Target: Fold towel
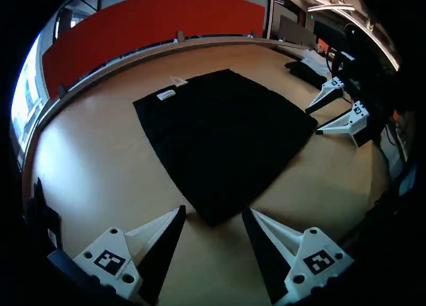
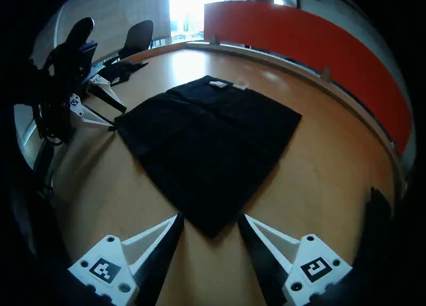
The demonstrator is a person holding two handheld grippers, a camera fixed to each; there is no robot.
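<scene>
The left gripper [image 1: 213, 210] was spread wide, its fingers flanking one corner of the towel [image 1: 223, 135]. The right gripper [image 2: 210, 216] was equally spread at the neighbouring corner. The towel lay flat on the table [image 1: 90, 162], so each gripper seemed poised to pinch a corner for the fold.

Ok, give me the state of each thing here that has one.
Black towel: spread flat on the table, not gripped.
Left gripper: open, fingers either side of a towel corner.
Right gripper: open, fingers either side of another corner.
White tag: lying exposed at the towel's far edge.
</scene>
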